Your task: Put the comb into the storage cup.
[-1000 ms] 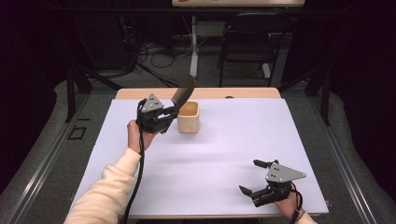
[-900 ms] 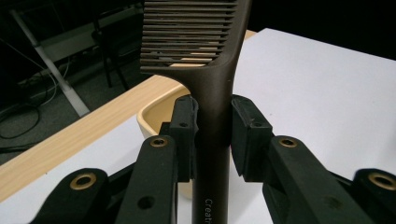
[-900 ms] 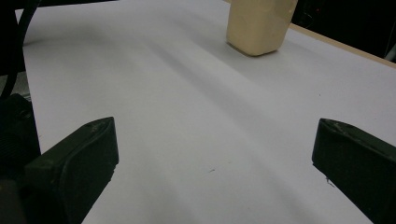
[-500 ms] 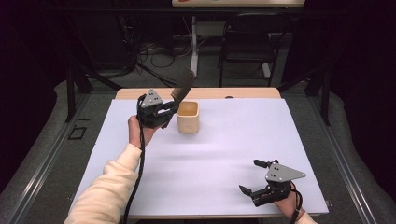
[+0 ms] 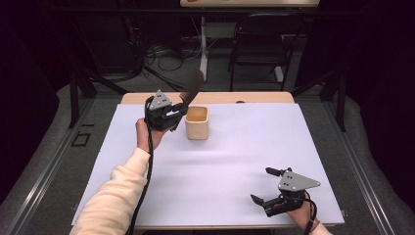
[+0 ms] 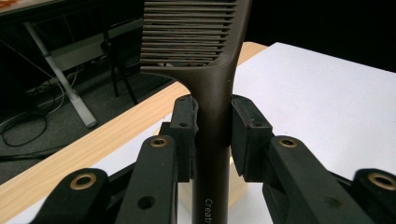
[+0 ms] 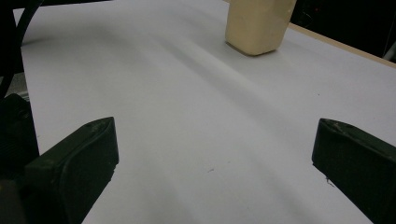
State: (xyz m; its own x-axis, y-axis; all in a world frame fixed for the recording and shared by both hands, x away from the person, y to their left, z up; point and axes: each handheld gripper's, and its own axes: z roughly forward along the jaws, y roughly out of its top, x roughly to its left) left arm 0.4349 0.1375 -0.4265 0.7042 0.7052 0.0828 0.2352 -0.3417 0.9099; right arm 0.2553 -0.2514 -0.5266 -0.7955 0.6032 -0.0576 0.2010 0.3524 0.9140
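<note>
Table [image 5: 147, 98]: light wooden top, its bare wood showing as a strip along the far edge. White sheet [image 5: 244, 147]: covers nearly the whole top, flat and smooth, reaching close to the near edge. Cream cup [image 5: 196, 122]: square-sided with rounded corners, open top, standing upright on the sheet in the far part, left of the middle; in the right gripper view [image 7: 258, 23] its base rests flat on the sheet, near the wooden strip.
</note>
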